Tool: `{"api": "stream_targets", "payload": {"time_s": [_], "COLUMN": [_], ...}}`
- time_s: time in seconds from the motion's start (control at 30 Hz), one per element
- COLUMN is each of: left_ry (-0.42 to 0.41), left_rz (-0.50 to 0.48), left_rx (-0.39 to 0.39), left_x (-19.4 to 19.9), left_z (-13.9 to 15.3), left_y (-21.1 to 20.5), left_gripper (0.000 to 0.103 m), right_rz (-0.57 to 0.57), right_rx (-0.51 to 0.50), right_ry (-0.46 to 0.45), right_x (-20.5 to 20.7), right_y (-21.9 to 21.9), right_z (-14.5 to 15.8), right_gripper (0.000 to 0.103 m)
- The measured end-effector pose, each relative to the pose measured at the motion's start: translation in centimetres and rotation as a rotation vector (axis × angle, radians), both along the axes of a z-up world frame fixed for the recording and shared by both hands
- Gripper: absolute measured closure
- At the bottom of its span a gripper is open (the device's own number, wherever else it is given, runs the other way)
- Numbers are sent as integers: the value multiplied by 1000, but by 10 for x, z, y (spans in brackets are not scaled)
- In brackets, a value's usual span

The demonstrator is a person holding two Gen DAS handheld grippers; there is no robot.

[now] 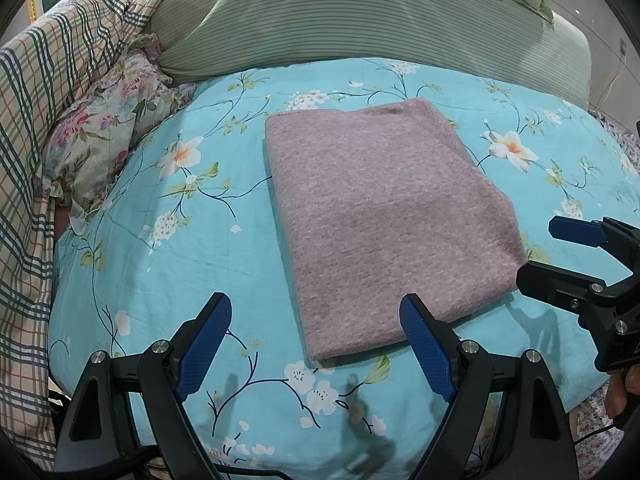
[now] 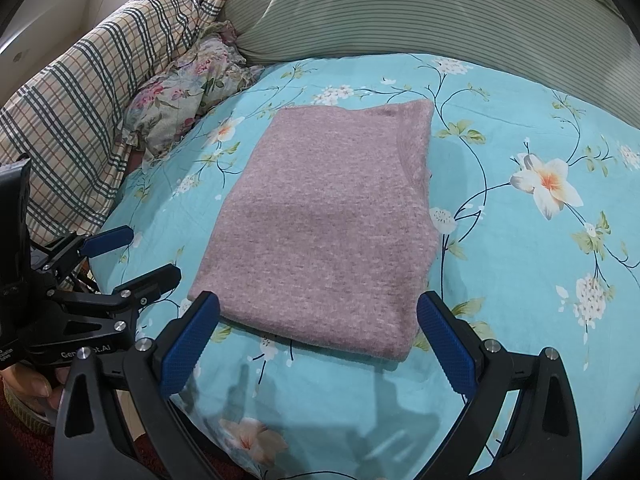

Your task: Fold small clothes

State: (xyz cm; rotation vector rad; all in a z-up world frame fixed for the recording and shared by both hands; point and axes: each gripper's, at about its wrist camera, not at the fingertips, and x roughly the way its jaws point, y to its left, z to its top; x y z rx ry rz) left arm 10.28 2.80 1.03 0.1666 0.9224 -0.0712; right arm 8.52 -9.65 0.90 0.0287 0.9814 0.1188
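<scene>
A mauve knitted garment (image 1: 380,220) lies folded into a neat rectangle on the turquoise flowered bedsheet (image 1: 160,248); it also shows in the right wrist view (image 2: 332,224). My left gripper (image 1: 316,320) is open and empty, held just short of the garment's near left corner. My right gripper (image 2: 318,320) is open and empty, its fingers straddling the garment's near edge from above. Each gripper shows in the other's view: the right one (image 1: 544,256) at the garment's right, the left one (image 2: 148,256) at its left.
A green striped pillow (image 1: 320,20) lies across the back. A plaid quilt (image 1: 48,92) and a flowered pillow (image 1: 104,136) are heaped on the left. The bed's near edge runs just under both grippers.
</scene>
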Motion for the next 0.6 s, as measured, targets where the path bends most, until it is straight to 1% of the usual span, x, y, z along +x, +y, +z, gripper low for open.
{"api": "stream_targets", "payload": {"time_s": [0.13,0.3,0.5,0.6], "left_ry": [-6,-21,-1,6], "left_rz": [1,4,34,40], "left_rx": [7,9,-7,-12], "left_x": [2,9,25,27], "left_z": [0,-1,-7,-8], "left_y": [-2,0,8,9], "left_gripper": [16,16,16,16], "right_rz": [-2,-2,-15,-24], "right_rx": [-2,-7,-18,-15], "right_ry": [-1,-7,-6,-7], "right_x": [1,12,23,21], "right_y": [-1,-3,-6,-8], "right_z": [0,2,-4,-7], "right_gripper": [4,4,4,4]}}
